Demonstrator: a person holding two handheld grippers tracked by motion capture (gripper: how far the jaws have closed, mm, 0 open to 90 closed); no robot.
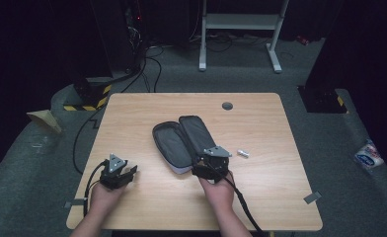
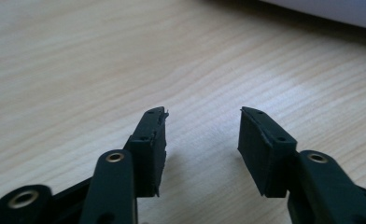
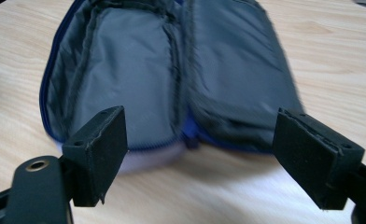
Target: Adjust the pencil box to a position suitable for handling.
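A soft zip case (image 1: 181,140) lies unzipped and spread flat in the middle of the wooden table (image 1: 132,108), its grey lining facing up. My right gripper (image 1: 207,167) sits at the case's near end, jaws wide apart with nothing between them. In the right gripper view the case (image 3: 172,70) lies just beyond the jaws, which straddle its blue-edged near rim without touching it. My left gripper (image 1: 127,172) rests low over bare wood at the front left, well clear of the case. In the left gripper view its jaws (image 2: 202,135) stand apart over empty table.
A small silver cylinder (image 1: 243,153) lies on the table right of the case. A round grey cable port (image 1: 227,105) sits near the far edge. Cables trail from both grippers off the front edge. A white frame (image 1: 241,29) and black stands occupy the floor behind.
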